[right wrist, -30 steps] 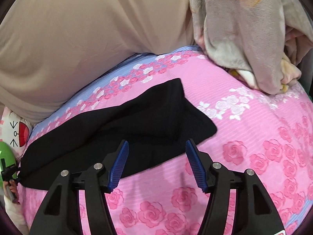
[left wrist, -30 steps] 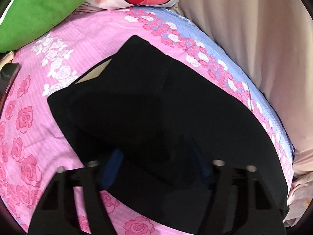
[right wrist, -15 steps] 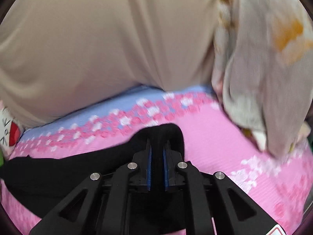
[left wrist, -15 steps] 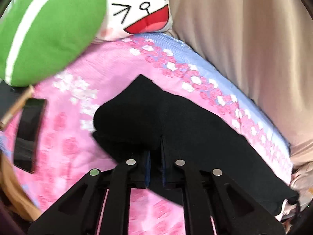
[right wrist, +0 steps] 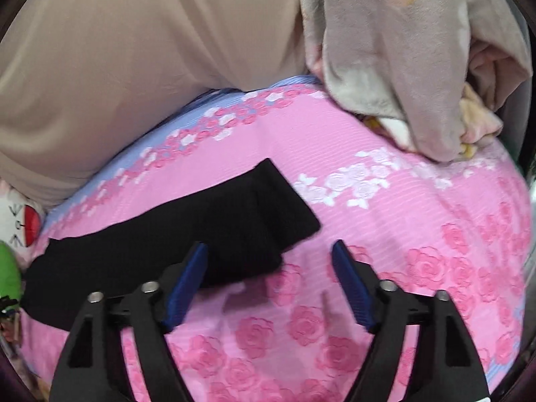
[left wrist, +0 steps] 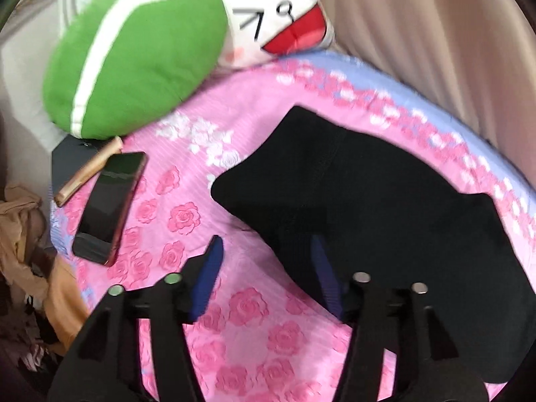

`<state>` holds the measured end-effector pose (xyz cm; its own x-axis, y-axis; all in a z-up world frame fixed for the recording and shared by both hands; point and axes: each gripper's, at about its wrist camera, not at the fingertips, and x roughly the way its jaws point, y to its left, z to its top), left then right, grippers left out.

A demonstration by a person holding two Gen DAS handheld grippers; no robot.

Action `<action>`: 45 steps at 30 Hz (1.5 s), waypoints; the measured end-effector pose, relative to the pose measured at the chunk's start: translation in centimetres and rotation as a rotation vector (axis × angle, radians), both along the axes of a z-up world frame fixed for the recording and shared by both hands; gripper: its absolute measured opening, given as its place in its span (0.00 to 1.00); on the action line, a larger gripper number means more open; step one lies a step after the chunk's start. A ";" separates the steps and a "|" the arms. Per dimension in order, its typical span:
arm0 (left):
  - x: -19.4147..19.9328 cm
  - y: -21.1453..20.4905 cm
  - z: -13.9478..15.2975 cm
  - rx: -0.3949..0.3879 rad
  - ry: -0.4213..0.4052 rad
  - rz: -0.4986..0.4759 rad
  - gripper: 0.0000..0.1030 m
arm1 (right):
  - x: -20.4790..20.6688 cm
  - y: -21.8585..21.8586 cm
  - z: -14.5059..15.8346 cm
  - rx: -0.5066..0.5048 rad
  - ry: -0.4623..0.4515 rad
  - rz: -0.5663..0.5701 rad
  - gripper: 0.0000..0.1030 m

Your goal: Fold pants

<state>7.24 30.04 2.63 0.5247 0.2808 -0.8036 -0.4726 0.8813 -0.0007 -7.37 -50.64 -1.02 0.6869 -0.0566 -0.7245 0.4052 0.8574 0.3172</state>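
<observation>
Lying flat as a long dark band on the pink rose-print bed sheet (left wrist: 187, 221), the black pants (left wrist: 385, 201) stretched along the beige curtain (left wrist: 435, 33) side of the bed. The left gripper (left wrist: 264, 271) had just been opening, fingers spread with one blue pad over the near edge of the cloth, pinching nothing; the right gripper (right wrist: 268, 274) likewise had just been opening, spread wide above the pants' end, nothing clamped. A phone (left wrist: 107, 204), a green cushion (left wrist: 134, 50) and a grey blanket (right wrist: 402, 50) lay around.
</observation>
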 end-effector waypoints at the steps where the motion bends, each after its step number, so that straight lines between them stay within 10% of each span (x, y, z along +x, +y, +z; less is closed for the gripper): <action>1: -0.4 -0.6 0.5 -0.003 -0.012 -0.012 0.56 | 0.3 -0.2 -0.1 0.038 -0.012 0.006 0.81; 5: -1.4 -3.3 1.5 -0.046 -0.024 -0.097 0.60 | -0.3 -1.7 -1.0 0.262 -0.109 0.020 0.83; 10: -1.0 -8.3 0.4 -0.011 -0.004 -0.216 0.65 | 2.6 -1.3 -4.1 0.153 0.104 -0.008 0.80; 12: -0.7 -9.8 -0.2 -0.046 0.006 -0.246 0.65 | 3.4 0.6 -3.8 0.134 0.129 0.071 0.10; 14: -0.4 -11.1 -0.7 -0.063 0.015 -0.266 0.65 | 4.0 2.6 -2.5 -0.010 0.176 0.074 0.06; 22: 0.6 -12.1 -0.5 0.002 -0.024 -0.236 0.70 | 7.4 4.3 7.9 -0.447 -0.003 0.103 0.05; 27: 0.3 -11.1 -1.8 0.047 -0.004 -0.185 0.70 | 9.4 -2.1 -4.6 -0.322 0.307 -0.010 0.05; 31: 0.0 -8.7 -2.0 0.052 0.011 -0.144 0.75 | 6.7 -2.5 -2.6 -0.200 0.159 -0.061 0.21; 33: 0.1 -6.8 -1.8 0.027 0.001 -0.109 0.80 | 6.4 -2.1 -1.0 -0.134 0.107 -0.039 0.48; 45: 8.5 -8.3 -0.9 -0.114 0.021 -0.219 0.84 | 12.3 12.3 2.0 -0.021 -0.033 0.303 0.54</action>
